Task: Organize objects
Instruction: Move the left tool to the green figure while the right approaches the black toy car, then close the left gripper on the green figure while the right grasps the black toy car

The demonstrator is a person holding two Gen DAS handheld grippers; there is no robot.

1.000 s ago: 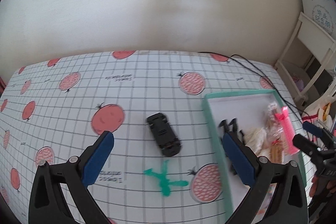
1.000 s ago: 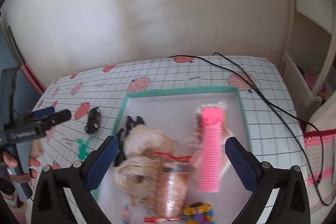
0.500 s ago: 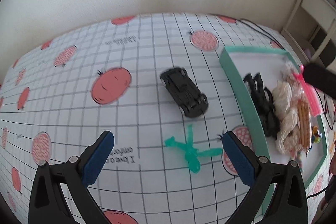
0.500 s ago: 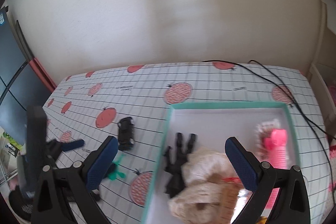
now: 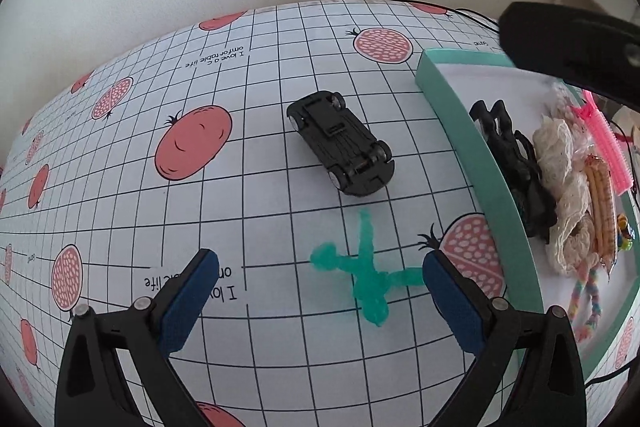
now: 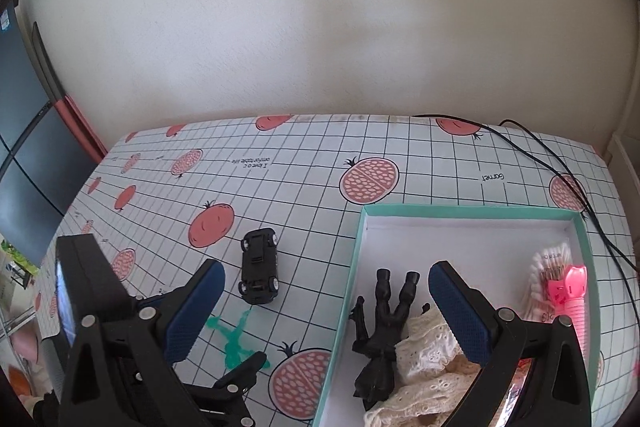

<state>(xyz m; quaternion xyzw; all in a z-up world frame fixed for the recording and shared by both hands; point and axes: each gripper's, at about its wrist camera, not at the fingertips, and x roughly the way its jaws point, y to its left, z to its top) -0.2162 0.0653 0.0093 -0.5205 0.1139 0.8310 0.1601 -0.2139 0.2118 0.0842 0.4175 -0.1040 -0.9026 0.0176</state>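
Just beside teal tray (image 5: 472, 131): overturned black car (image 5: 340, 143), green figure (image 5: 366, 275).

Home: pomegranate-print tablecloth (image 5: 248, 211), toys.

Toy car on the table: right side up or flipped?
Flipped. The toy car lies on its roof, with its underside and all four wheels facing up.

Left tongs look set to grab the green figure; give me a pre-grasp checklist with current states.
1. Left tongs open: ok.
2. Green figure between the fingers: not ok, it sits off toward the right finger.
3. Figure clear of the black toy car: ok.
4. Room in the teal box: ok, far end bare.
5. Right tongs open and empty: ok.
6. Height above the table: cannot tell.
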